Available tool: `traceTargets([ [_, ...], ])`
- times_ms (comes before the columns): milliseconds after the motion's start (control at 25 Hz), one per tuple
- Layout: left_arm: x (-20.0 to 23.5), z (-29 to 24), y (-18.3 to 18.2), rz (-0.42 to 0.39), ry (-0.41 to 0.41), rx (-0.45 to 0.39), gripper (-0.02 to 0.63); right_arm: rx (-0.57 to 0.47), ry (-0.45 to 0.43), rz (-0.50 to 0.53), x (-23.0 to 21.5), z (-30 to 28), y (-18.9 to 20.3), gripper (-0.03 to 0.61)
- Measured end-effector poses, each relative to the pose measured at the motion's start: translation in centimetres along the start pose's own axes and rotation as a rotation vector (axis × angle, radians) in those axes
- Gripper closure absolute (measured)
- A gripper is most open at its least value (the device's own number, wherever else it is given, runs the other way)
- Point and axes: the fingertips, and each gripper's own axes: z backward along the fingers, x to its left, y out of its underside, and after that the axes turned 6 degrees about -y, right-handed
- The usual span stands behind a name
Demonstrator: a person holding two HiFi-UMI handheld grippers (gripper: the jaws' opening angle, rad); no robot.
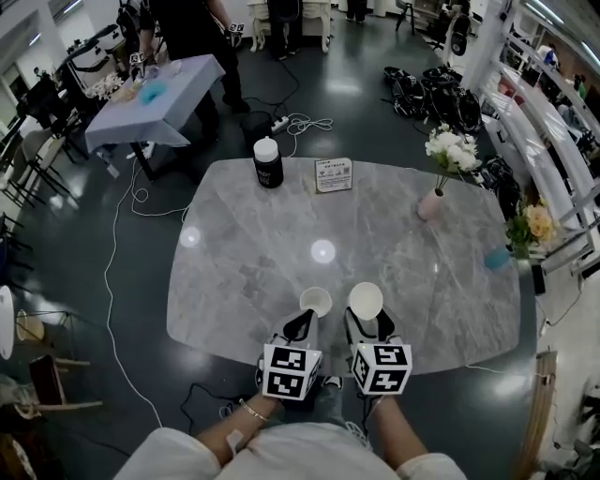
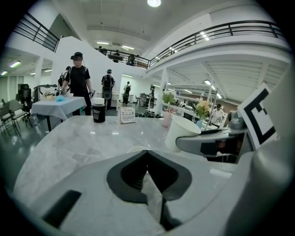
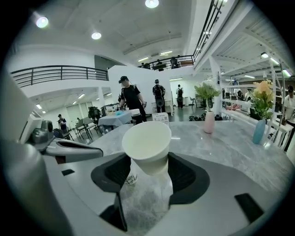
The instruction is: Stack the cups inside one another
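A cloth-covered side table (image 1: 155, 98) stands far left on the dark floor, with a person (image 1: 192, 28) behind it. The grey marble table (image 1: 234, 253) fills the middle.

At its near edge, the left gripper (image 1: 305, 321) reaches over the tabletop. In the left gripper view its jaws are closed tip to tip (image 2: 147, 153), and a pale sliver of the left cup (image 2: 130, 149) shows just past them. From the head view that white left cup (image 1: 316, 301) sits mouth up right at the tips, so the jaws seem to pinch its near wall.

Just to the right, the right gripper (image 1: 366, 321) has its jaws clamped around the body of the right cup (image 1: 366, 299). In the right gripper view this right cup (image 3: 146, 140) sits between the two dark pads (image 3: 184, 173), mouth tilted back toward the camera, with the gripper (image 3: 148, 167) closed on its lower half. The two cups are side by side, near each other but apart, and not nested.

Along the far edge stand a black jar (image 1: 268, 164) with a white lid and a small sign card (image 1: 333, 174). Farther right is a pink vase (image 1: 430, 204) of white flowers, and at the right edge a blue vase (image 1: 497, 258) with yellow blooms.
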Motion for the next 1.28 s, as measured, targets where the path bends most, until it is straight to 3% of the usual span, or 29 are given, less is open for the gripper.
traceTargets([
  [640, 6.1, 3.7, 0.4, 0.079, -0.127, -0.034, 0.618, 0.009, -0.118, 0.065, 6.6, -2.2, -1.2, 0.347],
  [1280, 8.5, 4.7, 2.3, 0.123, -0.178, -0.012, 0.618, 0.05, -0.159, 0.075, 8.8, -3.9, 0.3, 0.347],
])
